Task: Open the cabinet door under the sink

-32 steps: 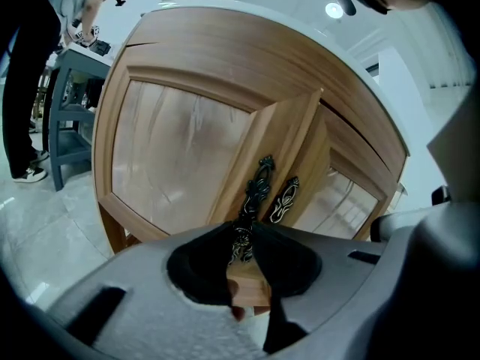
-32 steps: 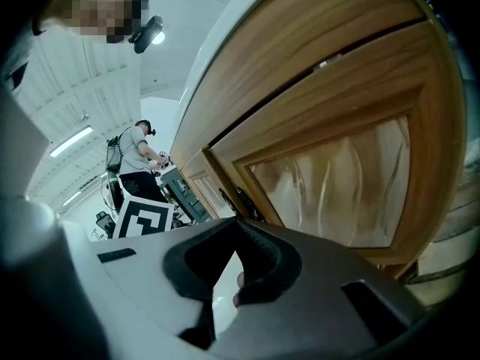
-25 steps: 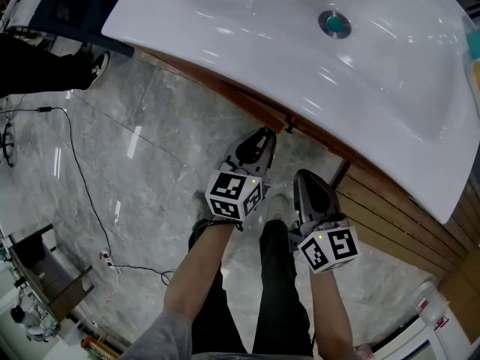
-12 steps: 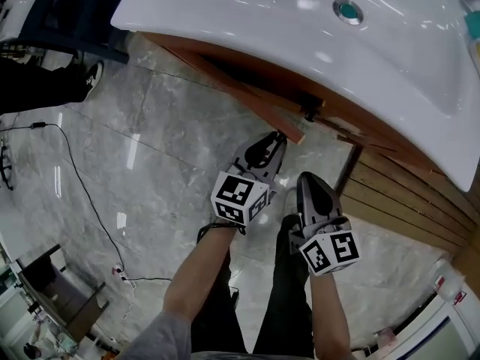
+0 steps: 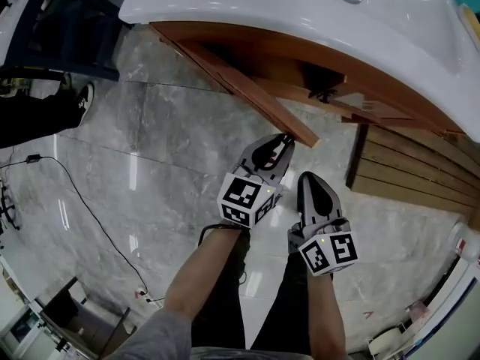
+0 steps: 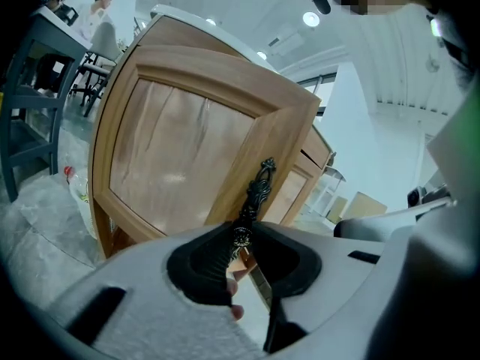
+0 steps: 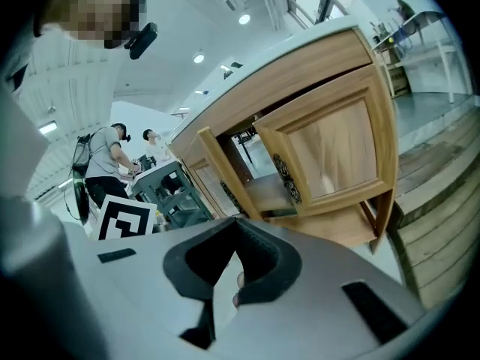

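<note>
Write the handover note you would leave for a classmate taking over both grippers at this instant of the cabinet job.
Left gripper: shut on the dark ornate handle of the left cabinet door.
Right gripper: jaws together, empty, beside the left one, touching nothing.
Door: swung well out from the cabinet under the white sink, so the dark inside shows.
Done: handle gripped, door part open.
Left: swing it wider if needed, then let go of the handle.
</note>
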A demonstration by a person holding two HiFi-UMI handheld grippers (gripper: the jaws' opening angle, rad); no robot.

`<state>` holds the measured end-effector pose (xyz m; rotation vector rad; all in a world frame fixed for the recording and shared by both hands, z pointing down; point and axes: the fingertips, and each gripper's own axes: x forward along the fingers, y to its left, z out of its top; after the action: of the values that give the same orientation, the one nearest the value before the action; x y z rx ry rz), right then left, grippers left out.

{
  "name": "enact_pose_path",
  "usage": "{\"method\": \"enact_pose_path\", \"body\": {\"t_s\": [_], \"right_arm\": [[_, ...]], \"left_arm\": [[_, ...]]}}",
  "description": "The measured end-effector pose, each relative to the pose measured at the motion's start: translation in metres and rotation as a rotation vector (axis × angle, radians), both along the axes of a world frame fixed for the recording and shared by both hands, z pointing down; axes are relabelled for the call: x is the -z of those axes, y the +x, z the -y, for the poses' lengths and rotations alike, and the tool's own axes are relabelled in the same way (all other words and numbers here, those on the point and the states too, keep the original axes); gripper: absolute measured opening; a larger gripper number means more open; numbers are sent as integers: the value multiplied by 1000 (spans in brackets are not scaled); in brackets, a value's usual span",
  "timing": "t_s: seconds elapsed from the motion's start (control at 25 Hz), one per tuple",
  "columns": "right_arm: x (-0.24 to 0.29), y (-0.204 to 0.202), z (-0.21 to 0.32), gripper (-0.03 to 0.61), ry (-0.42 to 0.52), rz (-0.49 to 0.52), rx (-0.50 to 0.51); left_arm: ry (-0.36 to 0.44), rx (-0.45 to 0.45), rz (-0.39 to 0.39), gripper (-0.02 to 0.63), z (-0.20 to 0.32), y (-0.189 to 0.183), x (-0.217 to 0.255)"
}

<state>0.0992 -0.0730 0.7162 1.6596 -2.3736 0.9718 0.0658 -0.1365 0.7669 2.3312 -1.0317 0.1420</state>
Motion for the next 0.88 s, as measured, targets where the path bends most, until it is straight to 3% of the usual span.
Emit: {"method": "enact_pose_path", "body": {"t_s": [0.44,0.88], "right_arm": [[13,-40,-45,8,-13,-17,-111],[8,-60,-49,8,-70,27,-53]], "left_arm": [[-5,-150,12,87,-41,-46,0],[-37,-182,60,86,-64,-87,-5]]}}
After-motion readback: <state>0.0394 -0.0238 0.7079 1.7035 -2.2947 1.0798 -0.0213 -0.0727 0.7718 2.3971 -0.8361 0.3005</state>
